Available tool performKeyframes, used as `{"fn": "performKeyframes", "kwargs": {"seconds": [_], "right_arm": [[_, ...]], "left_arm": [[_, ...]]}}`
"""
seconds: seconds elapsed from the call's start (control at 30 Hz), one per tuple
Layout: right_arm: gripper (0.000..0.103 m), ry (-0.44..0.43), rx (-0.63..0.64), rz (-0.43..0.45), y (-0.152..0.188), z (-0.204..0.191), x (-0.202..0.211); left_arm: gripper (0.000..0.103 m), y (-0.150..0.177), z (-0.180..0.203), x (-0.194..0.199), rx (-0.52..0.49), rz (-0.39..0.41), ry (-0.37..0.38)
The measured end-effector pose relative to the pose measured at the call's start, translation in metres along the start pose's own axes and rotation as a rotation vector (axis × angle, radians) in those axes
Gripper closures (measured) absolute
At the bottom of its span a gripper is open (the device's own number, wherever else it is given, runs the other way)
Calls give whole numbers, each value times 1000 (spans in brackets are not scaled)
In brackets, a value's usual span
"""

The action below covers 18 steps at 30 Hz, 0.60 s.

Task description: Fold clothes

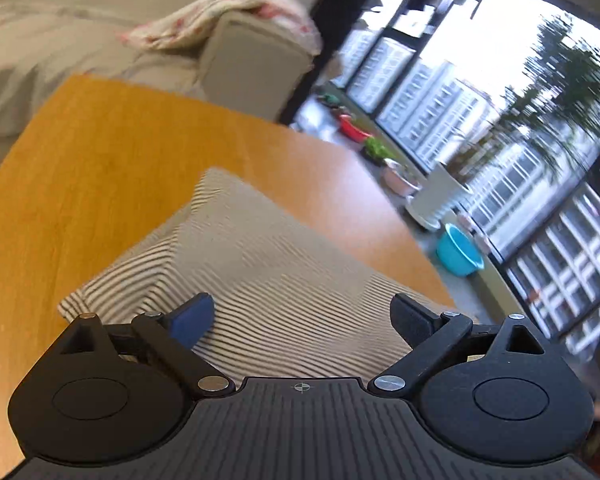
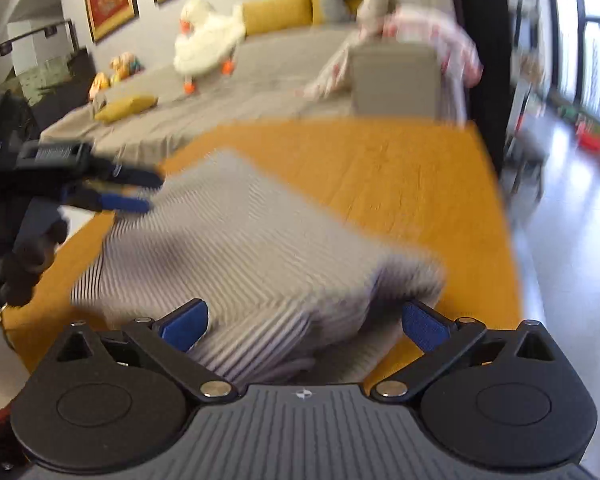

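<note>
- Striped garment (image 1: 256,264) lies folded on the orange table (image 1: 100,152), filling each view's lower centre
- Left gripper (image 1: 302,320): jaws wide apart, holding nothing
- Right gripper (image 2: 306,322): jaws wide apart above the cloth, gripping nothing

Home living room: grey sofa (image 2: 228,92), plush goose (image 2: 208,36).

Daylight enters through the tall windows (image 1: 480,120), which blow out to white in the left wrist view. The orange table (image 1: 80,168) is evenly lit, with soft shadows under the striped garment (image 2: 240,240). Motion blur smears the garment, the sofa (image 2: 260,88) and the window frames. Fisheye distortion bends straight lines towards the dark corners.
</note>
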State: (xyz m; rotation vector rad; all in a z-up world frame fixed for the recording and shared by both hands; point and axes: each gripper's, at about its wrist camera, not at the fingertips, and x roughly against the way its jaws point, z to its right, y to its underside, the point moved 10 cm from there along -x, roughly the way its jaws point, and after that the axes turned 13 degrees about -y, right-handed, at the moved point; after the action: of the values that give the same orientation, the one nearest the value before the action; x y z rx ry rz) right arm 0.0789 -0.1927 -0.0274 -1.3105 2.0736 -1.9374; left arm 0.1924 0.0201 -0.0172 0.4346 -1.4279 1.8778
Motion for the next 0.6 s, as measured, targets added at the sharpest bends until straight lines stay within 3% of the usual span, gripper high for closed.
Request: {"fn": "performKeyframes", "kwargs": {"seconds": [0.1,0.2,0.3,0.4,0.6], "right_arm": [[0,63,12,41,-17,16,5],[0,146,64,-41,-14,32,-22],[0,219,124,-111,3,41,-48],[0,242,130,-82,5,38,-44],[0,147,-69,-84,14,41,-47]], "left_arm": [[4,20,24,23,-44,-18,67],[4,49,39,20,-15,-94,164],[4,63,35,-3,-22,-133,124],[4,55,31,-15,-28,-118,137],[4,18,24,-52,-110,-75,65]]}}
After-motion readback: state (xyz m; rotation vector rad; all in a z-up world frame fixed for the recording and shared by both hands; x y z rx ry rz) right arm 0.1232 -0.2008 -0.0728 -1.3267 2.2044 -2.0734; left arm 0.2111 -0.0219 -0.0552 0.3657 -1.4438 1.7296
